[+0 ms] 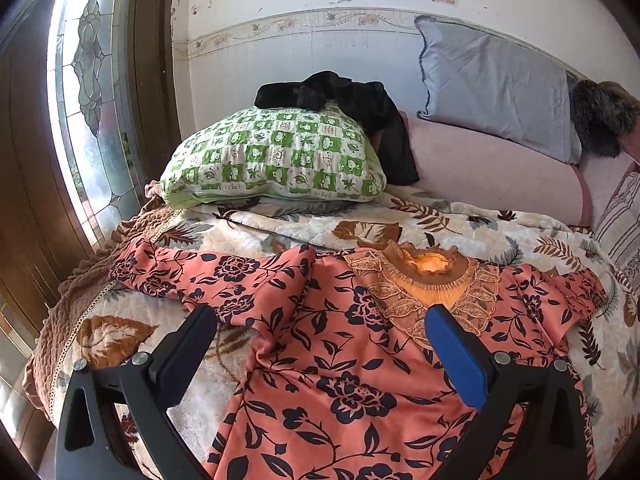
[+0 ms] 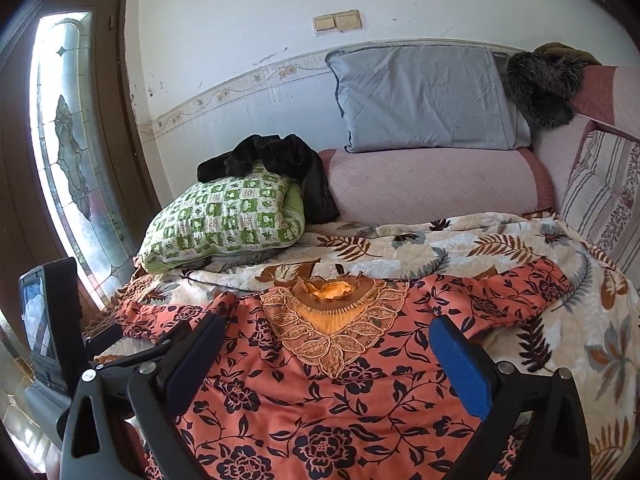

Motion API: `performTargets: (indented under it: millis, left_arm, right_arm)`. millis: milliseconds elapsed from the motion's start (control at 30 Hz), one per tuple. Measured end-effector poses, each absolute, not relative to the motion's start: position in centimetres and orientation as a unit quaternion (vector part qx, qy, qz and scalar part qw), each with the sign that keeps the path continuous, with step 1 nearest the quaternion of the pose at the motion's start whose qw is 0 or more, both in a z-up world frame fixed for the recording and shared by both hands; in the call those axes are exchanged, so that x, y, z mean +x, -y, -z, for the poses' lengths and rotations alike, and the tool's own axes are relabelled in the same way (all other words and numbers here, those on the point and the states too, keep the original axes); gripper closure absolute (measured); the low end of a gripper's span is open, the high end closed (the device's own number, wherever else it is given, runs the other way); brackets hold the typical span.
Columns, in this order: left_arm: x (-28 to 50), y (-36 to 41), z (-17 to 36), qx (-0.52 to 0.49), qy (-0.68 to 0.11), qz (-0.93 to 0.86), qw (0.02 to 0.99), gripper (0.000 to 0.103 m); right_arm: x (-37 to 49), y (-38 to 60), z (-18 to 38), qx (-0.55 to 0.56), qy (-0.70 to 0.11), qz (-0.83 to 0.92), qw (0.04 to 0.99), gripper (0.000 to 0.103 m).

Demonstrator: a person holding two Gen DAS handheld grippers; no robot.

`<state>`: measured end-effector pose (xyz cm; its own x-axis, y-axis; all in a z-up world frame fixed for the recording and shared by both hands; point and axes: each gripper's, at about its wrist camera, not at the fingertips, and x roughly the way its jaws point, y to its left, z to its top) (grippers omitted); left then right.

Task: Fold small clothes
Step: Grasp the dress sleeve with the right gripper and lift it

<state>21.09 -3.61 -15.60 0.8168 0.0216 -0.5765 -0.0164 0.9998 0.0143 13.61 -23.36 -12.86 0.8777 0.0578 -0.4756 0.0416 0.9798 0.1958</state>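
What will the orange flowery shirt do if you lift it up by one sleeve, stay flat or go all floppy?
Probably floppy: the flowery shirt already lies in soft wrinkles on the leaf-print blanket, and one sleeve is bunched. Its sheen suggests thin, possibly slippery cloth, so it might slide between pads. The lace collar looks delicate and could snag.

Green pillow [image 1: 276,156], grey pillow [image 2: 424,96]

Coral floral blouse [image 1: 340,360] spread flat, seemingly unfolded
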Motion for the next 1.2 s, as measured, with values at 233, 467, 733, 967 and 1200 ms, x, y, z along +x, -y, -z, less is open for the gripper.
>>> performTargets:
  millis: [233,467,733,967,1200]
  left_arm:
    - [23.7,4.1,19.6,0.021,-0.332,0.001,0.943,0.000]
    - [26.9,4.8,22.8,0.011,-0.379,0.027,0.925,0.000]
    - [29.2,6.1,24.6,0.012,-0.392,0.054,0.918,0.000]
    - [30.3,6.1,25.5,0.014,-0.402,0.045,0.915,0.000]
    - [30.8,5.9,25.3,0.027,-0.398,0.032,0.916,0.000]
  right_arm:
    - [17.4,30.0,16.4,0.175,-0.288,-0.004,0.942,0.000]
    - [21.6,45.4,23.4,0.376,-0.311,0.014,0.873,0.000]
    - [25.4,56.7,29.3,0.488,-0.301,0.122,0.810,0.013]
    - [26.2,62.5,34.0,0.550,-0.266,0.188,0.769,0.030]
    - [28.5,64.0,34.1,0.521,-0.280,0.200,0.781,0.095]
